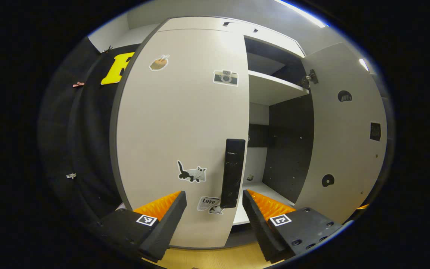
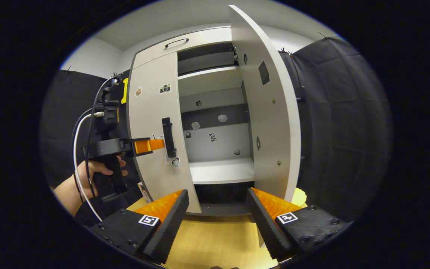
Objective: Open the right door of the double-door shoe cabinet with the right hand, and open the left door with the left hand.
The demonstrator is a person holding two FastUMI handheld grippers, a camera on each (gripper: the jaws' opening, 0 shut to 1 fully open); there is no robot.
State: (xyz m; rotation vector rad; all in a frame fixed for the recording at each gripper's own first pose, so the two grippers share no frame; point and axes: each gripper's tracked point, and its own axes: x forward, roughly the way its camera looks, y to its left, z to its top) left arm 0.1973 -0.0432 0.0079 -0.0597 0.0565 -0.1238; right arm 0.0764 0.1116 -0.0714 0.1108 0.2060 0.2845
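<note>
The shoe cabinet's left door (image 1: 181, 123), pale with stickers, covers the left half of the cabinet. Its black vertical handle (image 1: 233, 172) lies just beyond my left gripper (image 1: 213, 213), which is open, with the handle in line with the gap between the fingers and not touched. The right door (image 1: 343, 130) is swung wide open. In the right gripper view a hand (image 2: 95, 170) holds the left gripper (image 2: 159, 145) with its tips beside the handle (image 2: 167, 137) of the left door (image 2: 151, 123). The right door (image 2: 271, 112) stands open, edge toward me. My right gripper (image 2: 217, 213) is open, holding nothing, back from the cabinet.
Inside the cabinet are a lower shelf (image 2: 222, 170) and an upper shelf (image 1: 271, 87), with small stickers on the back wall. A wooden floor (image 2: 215, 239) runs up to the cabinet. A yellow object (image 2: 299, 196) lies low behind the open right door. Black cloth hangs on both sides.
</note>
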